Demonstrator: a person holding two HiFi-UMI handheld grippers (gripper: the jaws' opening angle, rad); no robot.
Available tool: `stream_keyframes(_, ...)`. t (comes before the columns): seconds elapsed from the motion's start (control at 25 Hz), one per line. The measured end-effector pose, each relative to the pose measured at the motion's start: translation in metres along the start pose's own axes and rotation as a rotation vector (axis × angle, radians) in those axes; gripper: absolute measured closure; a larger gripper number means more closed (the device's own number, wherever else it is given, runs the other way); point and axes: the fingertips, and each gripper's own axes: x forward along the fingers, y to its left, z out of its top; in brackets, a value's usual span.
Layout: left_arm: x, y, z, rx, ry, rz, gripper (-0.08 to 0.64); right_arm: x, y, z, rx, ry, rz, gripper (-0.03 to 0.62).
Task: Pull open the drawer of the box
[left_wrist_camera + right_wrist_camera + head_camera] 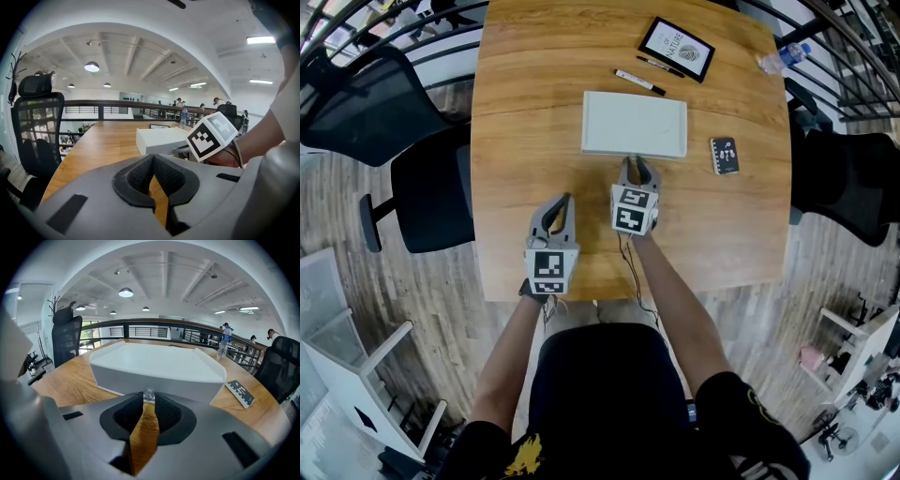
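A flat white box lies in the middle of the wooden table. In the right gripper view its front face fills the middle, flush with the box, and carries a small clear knob. My right gripper is at the box's near edge, and its fingertips pinch that knob from both sides. My left gripper rests over bare table to the left and nearer the person, apart from the box. Its pads meet at the tips with nothing between them. The box and the right gripper's marker cube show in the left gripper view.
A black card lies right of the box. Behind the box are a pen and a framed black picture. A water bottle is at the far right corner. Black office chairs stand on both sides of the table.
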Motion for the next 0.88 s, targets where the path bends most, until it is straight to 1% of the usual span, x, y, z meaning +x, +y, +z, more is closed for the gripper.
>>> stream_keyframes(0.88,-0.0027,-0.0059,-0.0045,0.005,0.012,-0.008,0.543,-0.0022,0.0008,-0.0016,-0.022,0.01,0.023,0.525)
